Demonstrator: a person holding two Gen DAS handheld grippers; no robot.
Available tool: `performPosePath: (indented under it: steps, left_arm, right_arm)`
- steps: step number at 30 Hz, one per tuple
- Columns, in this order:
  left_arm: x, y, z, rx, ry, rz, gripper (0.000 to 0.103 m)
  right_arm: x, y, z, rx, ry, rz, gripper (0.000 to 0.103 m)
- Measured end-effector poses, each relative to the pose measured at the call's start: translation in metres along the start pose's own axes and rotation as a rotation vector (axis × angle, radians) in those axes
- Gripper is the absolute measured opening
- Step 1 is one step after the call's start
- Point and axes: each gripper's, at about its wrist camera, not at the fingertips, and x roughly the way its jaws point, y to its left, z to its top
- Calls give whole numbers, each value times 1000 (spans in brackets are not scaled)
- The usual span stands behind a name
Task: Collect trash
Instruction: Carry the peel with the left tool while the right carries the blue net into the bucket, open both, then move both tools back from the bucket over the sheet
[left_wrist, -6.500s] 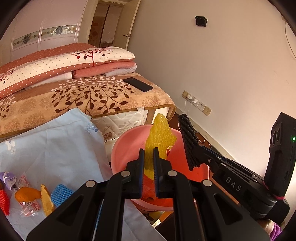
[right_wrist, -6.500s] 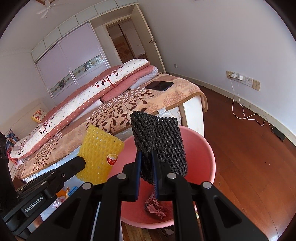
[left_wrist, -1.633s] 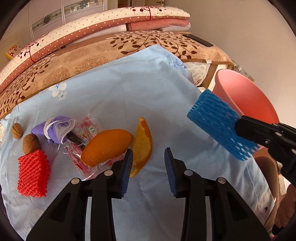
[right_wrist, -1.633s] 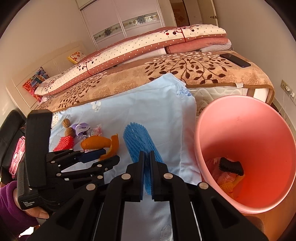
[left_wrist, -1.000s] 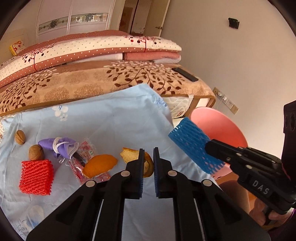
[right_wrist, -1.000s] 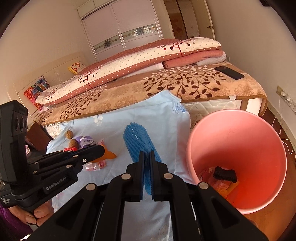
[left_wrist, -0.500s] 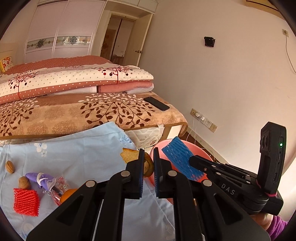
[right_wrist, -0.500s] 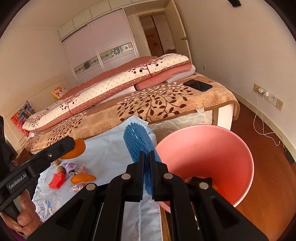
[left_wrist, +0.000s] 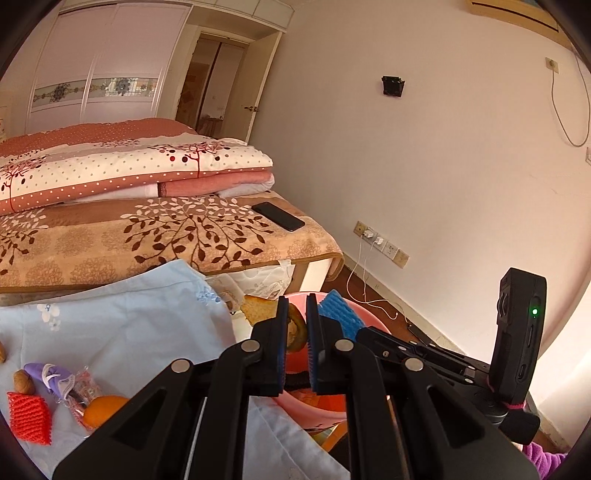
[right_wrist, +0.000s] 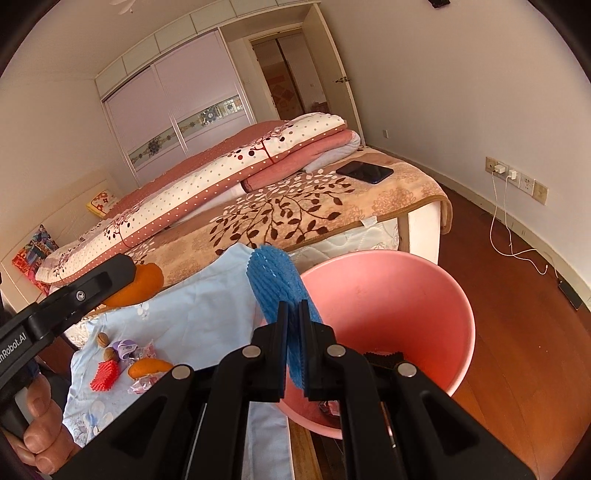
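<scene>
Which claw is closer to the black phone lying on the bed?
Hard to call: both hover by the pink bucket, well short of the phone. Left claw holds orange peel; right claw holds blue foam net.

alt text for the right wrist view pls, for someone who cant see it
The right gripper is shut on a blue foam net at the near rim of a pink bucket. To the left, the left gripper holds an orange peel above a pale blue cloth strewn with trash; a bed lies behind.

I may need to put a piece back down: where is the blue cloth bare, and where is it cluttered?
Bare: the light blue cloth between the round pink plastic bin and the litter. Crowded: its far-left end, around the red foam net, orange peel and walnuts.
</scene>
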Motion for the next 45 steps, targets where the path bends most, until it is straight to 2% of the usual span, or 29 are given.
performPosePath:
  steps: [10, 21, 25, 26, 27, 28, 30, 32, 33, 34, 45]
  left_arm:
    - [38, -33, -13, 57, 48, -52, 9]
    - [78, -36, -24, 48, 108, -66, 9]
    - [87, -37, -27, 58, 142, -61, 12]
    - [89, -36, -28, 56, 150, -62, 16]
    - [91, -35, -28, 52, 157, -65, 30]
    - [92, -35, -29, 43, 162, -69, 37]
    - [94, -34, -29, 38, 172, -74, 41]
    - [95, -33, -29, 39, 179, -74, 41]
    - [95, -34, -30, 40, 184, -74, 41]
    - [95, -34, -30, 39, 190, -74, 41]
    - [74, -22, -26, 6, 174, -53, 41]
  right_arm:
    - [4, -28, -3, 53, 8, -63, 5]
    - [14, -51, -9, 89, 33, -106, 5]
    - [18, -57, -12, 104, 47, -114, 19]
    - [20, -58, -13, 107, 51, -115, 19]
    - [21, -59, -13, 109, 57, -116, 19]
    - [23, -59, -14, 109, 64, -118, 19]
    - [26, -60, -14, 110, 73, -119, 20]
    - [27, -60, -14, 108, 76, -123, 25]
    - [28, -60, -14, 108, 74, -125, 37]
    - [27, -59, -14, 109, 66, -126, 43]
    - [19, -42, -10, 75, 49, -93, 43]
